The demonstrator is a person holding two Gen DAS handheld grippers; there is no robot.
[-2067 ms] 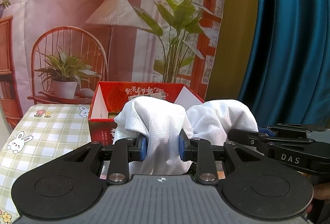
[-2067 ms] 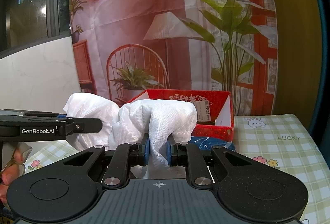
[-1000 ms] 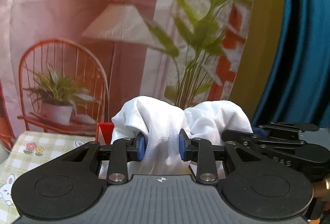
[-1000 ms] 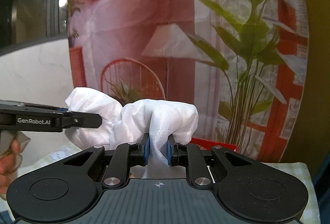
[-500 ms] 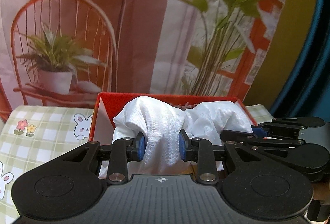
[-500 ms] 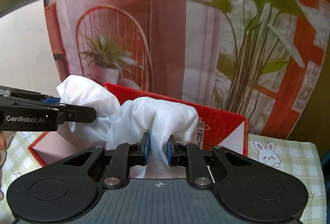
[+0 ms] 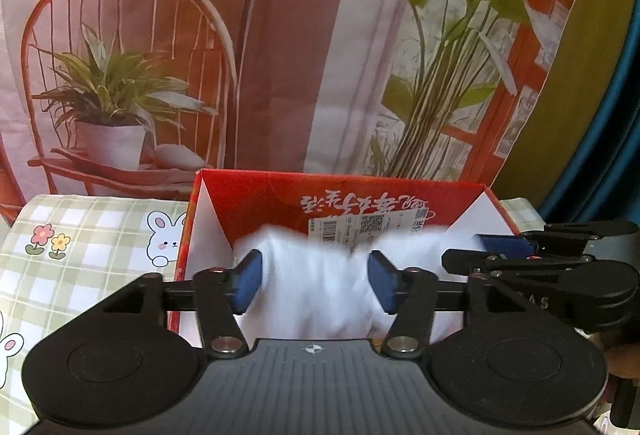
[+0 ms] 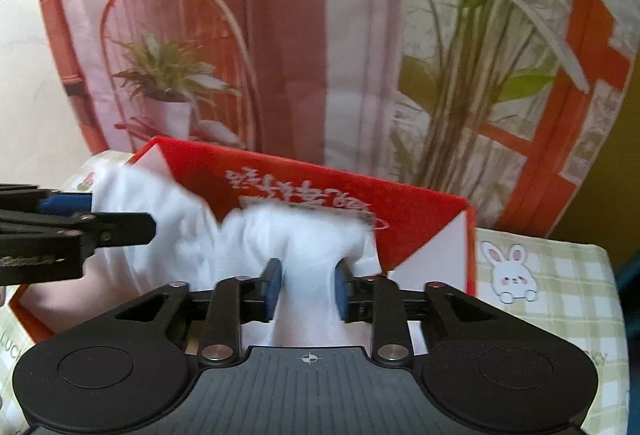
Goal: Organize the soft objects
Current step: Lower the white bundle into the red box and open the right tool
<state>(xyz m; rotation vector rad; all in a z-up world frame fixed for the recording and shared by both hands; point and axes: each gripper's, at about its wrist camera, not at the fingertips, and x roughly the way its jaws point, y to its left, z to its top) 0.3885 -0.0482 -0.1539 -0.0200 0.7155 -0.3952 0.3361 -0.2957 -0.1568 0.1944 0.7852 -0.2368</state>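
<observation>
A white cloth (image 7: 316, 287) is being lowered into the open red cardboard box (image 7: 256, 203), which is standing on a desk (image 7: 92, 231) covered by a green checked cloth with rabbit prints. The cloth is seen bunched and blurred, its bulk lying inside the box walls.

The jaws of the left hand-held gripper (image 7: 315, 283) have just been opening: its blue pads (image 7: 248, 281) are being held wide apart, with the white cloth lying between them, though firm pressing on the fabric is no longer being shown (the left pad is seen at the cloth's edge).

The jaws of the right hand-held gripper (image 8: 307, 289) have likewise just been opening, but only a little; a narrow neck of the cloth (image 8: 308, 275) is being passed between its blue pads (image 8: 274, 285), which are seen touching the fabric on both sides.

Each hand-held gripper is being seen from the side in the other's view, at the far end of the cloth. A printed backdrop (image 7: 280, 55) of a chair, a lamp and plants is hanging behind the box.
</observation>
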